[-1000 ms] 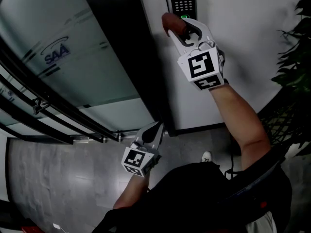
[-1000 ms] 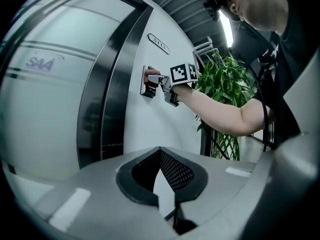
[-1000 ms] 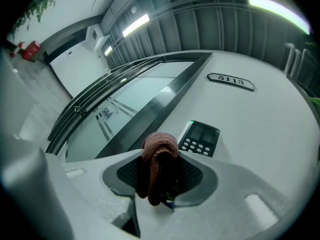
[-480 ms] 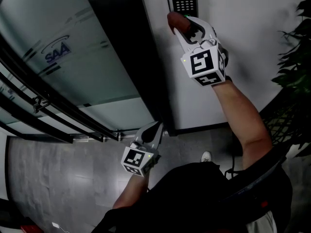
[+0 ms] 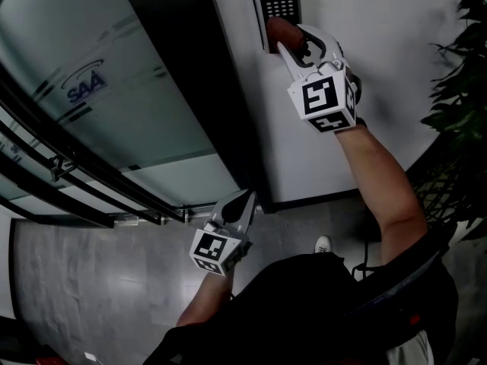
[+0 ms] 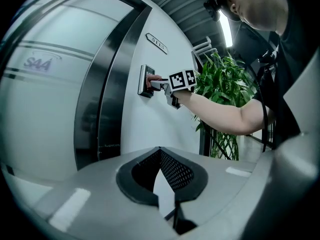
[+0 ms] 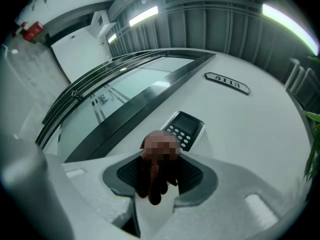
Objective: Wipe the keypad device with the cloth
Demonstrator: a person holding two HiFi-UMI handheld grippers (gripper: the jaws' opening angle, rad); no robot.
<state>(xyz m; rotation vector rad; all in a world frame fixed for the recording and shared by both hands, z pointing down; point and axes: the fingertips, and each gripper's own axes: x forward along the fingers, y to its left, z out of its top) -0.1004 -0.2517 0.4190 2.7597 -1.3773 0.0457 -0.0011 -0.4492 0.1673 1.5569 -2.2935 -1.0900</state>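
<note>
The keypad device (image 5: pixel 275 0) is a dark panel with small pale keys, mounted high on the white wall; it also shows in the right gripper view (image 7: pixel 184 129) and the left gripper view (image 6: pixel 145 80). My right gripper (image 5: pixel 284 39) is raised to it and shut on a reddish-brown cloth (image 5: pixel 278 29). The bunched cloth (image 7: pixel 151 180) sits between the jaws and presses at the device's lower edge. My left gripper (image 5: pixel 246 199) hangs low by the door's base, shut and holding nothing (image 6: pixel 162 178).
A frosted glass door with a logo (image 5: pixel 84 86) and a dark door frame (image 5: pixel 205 97) stand left of the keypad. A leafy plant (image 5: pixel 463 90) fills the right side. A number plate (image 7: pixel 227 82) is fixed on the wall above the device. Grey floor (image 5: pixel 99 280) lies below.
My right gripper has carried the cloth a little up and to the right, from beside the device's lower left to against its lower edge. The left gripper has stayed put.
</note>
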